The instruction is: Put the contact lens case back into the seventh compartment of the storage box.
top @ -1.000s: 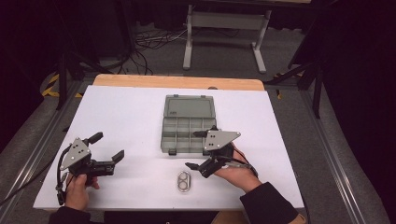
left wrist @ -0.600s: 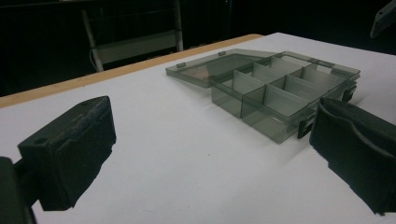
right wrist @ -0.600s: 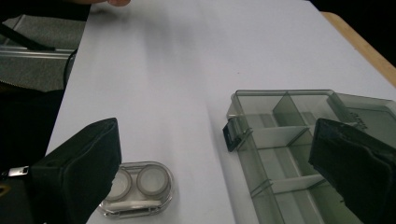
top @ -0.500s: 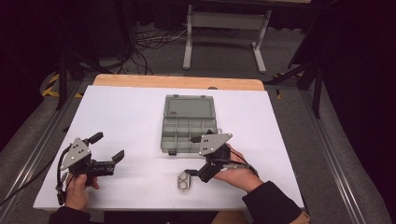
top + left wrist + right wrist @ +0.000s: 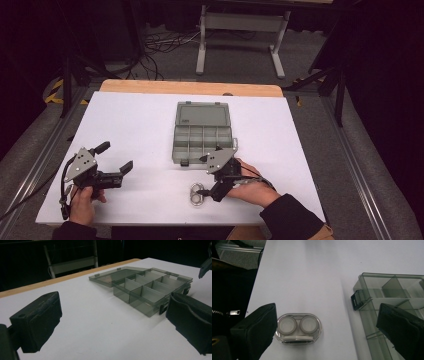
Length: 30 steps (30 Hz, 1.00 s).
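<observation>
A small clear lens case (image 5: 196, 195) with two round wells lies on the white table (image 5: 130, 120), near its front edge. My right gripper (image 5: 202, 175) hovers over the case, open. Its jaws have just been closing a little. In the right gripper view the case (image 5: 298, 328) sits between the jaws of the gripper (image 5: 328, 325), close beside the left one. An open grey compartment box (image 5: 204, 132) lies just beyond, with its lid folded back. My left gripper (image 5: 116, 156) is held open at the table's left front, with nothing between its jaws.
In the left gripper view the box (image 5: 145, 287) lies ahead of the open gripper (image 5: 113, 315), and a part of the right gripper (image 5: 206, 265) shows at the far right. A wooden strip (image 5: 190, 87) edges the table's far side. Metal stand legs (image 5: 240, 30) and cables are behind.
My right gripper has shifted slightly left and toward the table's front edge, from beside the box to over the lens case. The left gripper has stayed put.
</observation>
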### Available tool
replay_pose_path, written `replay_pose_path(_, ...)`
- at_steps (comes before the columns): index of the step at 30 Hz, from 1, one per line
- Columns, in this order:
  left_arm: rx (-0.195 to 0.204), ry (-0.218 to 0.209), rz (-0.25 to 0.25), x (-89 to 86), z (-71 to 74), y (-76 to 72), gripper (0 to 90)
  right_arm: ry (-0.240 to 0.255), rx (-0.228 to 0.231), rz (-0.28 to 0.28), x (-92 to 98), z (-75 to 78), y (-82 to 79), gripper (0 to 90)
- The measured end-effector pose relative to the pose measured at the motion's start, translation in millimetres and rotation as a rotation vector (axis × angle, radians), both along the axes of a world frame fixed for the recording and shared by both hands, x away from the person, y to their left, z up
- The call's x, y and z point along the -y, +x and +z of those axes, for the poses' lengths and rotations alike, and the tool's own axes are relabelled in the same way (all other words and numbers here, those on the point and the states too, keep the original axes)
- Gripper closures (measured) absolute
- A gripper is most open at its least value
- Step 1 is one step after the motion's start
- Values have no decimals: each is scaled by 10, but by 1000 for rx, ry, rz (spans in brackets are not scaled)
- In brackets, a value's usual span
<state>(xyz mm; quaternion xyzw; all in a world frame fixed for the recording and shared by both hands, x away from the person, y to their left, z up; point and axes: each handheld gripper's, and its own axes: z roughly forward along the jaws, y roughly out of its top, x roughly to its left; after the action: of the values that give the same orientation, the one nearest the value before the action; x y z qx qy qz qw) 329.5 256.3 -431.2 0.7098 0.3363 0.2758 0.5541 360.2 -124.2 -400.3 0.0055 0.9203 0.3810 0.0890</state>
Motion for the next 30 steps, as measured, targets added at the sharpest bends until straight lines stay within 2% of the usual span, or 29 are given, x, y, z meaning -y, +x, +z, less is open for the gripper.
replay_pose_path(11,4,-3,-2,0,7,-3,13,-65,-36,34,-68,-90,-6,61)
replay_pose_path(17,0,-4,-1,-1,7,-4,13,-95,-71,47,-98,-137,-13,74)
replay_pose_path(30,1,-7,-1,-6,8,-3,13,-163,-136,48,-162,-232,-23,100)
